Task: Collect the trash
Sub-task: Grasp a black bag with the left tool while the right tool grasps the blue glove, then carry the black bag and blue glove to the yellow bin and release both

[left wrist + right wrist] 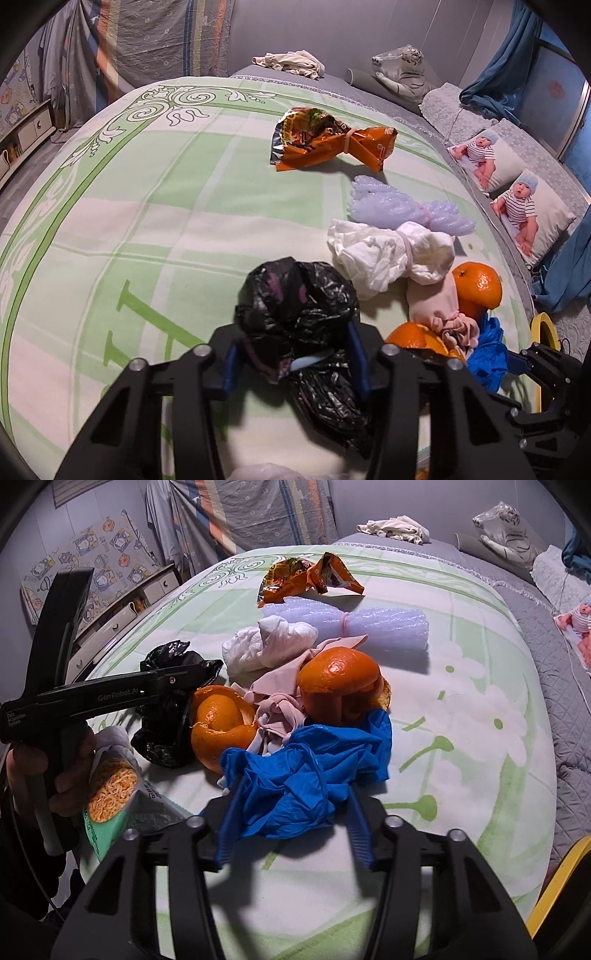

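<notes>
Two grippers work the trash pile on the bed (pixel 110 206) at once, and the step in hand is the grasp. On the left of the pile, the left gripper (pixel 293 363) has its blue fingers pressed against both sides of the crumpled black plastic bag (pixel 299 295), pinching it at its waist. The bag's long axis runs from the near edge of the bed away toward the far edge, roughly along the gripper's own line.

Further right, orange peels (pixel 221 720) and a pink cloth (pixel 273 716) lie between the two grasp points, touching the blue item.

On the right, the right gripper (pixel 291 818) straddles the crumpled blue glove (pixel 306 771), its fingers meeting the glove's near folds in a pinch. The glove has no clear long axis; its bulk spreads sideways across the fingers.

Next move, as judged: lift both items clear without dragging the peels, then carry them to a bin; none is identifiable in view.
</notes>
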Demonstrator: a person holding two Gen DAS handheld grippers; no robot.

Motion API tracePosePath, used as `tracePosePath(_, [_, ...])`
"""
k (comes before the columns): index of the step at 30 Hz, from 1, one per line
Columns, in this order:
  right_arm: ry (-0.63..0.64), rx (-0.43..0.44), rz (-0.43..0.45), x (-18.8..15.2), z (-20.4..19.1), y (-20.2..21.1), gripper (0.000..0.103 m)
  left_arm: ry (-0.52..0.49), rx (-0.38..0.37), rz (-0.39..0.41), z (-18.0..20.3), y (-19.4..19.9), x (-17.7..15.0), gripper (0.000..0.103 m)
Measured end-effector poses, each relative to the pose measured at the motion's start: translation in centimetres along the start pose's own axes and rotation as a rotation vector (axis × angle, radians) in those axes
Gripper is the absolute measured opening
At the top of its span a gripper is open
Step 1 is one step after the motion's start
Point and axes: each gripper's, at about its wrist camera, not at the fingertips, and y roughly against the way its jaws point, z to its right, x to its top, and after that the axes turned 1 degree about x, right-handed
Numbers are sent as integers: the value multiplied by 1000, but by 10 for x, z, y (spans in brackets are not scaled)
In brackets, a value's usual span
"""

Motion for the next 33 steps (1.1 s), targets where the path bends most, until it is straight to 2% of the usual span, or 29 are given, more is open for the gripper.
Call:
tracePosePath(4, [-3, -7, 3, -1, 1, 2, 36, 4, -8, 12, 0, 5, 0, 33])
tracePosePath(9, [-1, -24, 24, -4, 0, 12, 30, 19, -2, 43, -3, 18, 0, 31])
tracePosePath(19, [-24, -32, 101, -11, 1, 49, 30, 42, 23, 152, -2, 58, 1, 31])
tracePosePath(28, [-55, -41, 171, -22, 11, 87, 30, -17, 24, 260, 25, 102, 0, 31])
tracePosePath(33, [-79, -45, 207, -29, 20, 106, 30, -47, -11, 297, 45, 120, -1, 31])
